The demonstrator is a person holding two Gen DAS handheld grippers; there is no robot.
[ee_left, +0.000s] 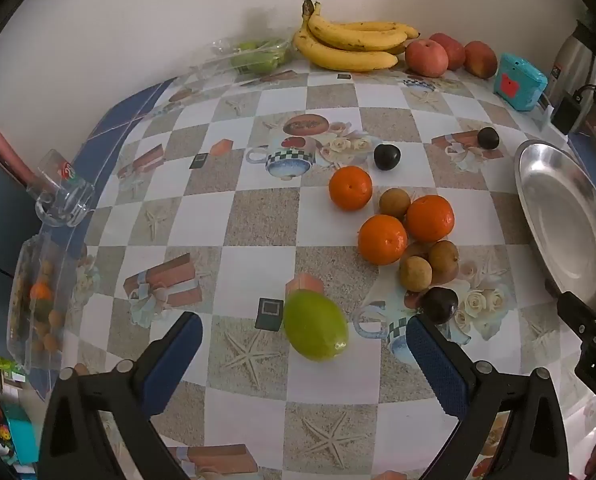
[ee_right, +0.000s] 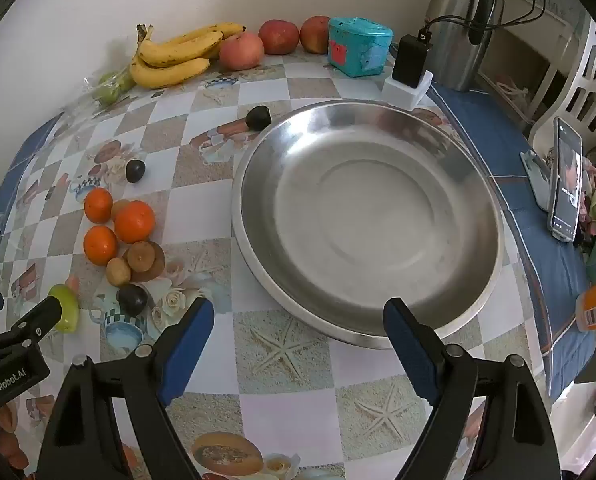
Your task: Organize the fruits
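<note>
Two grippers, both spread wide, nothing between the fingers. Left gripper (ee_left: 303, 344) low centre of the left view, jaws either side of a green mango (ee_left: 315, 326) lying on the tablecloth (ee_left: 258, 216); pads apart from it, not touching. Right gripper (ee_right: 298, 328) low centre of the right view, its tips in front of the near rim of a steel bowl (ee_right: 367, 216) that fills the frame's middle and holds nothing.

Just past the mango, right of centre in the left view: dark plum (ee_left: 439, 304), then a cluster of small brown fruits (ee_left: 415, 274) touching two oranges (ee_left: 382, 239), a third orange (ee_left: 350, 188) slightly apart further up. Two more dark plums beyond, one mid-frame (ee_left: 387, 157), one toward the upper right (ee_left: 488, 138) near the bowl's rim.

Left edge of the left view: clear bag of fruit (ee_left: 38, 300) and a tipped glass mug (ee_left: 64, 192).

Far back along the wall, top of frame: bag of green fruit (ee_left: 258, 56), banana bunch (ee_left: 349, 42), three apples (ee_left: 426, 58), teal box (ee_left: 519, 80), steel flask (ee_left: 577, 60). Phone (ee_right: 565, 184) on a stand at the right edge of the right view.
</note>
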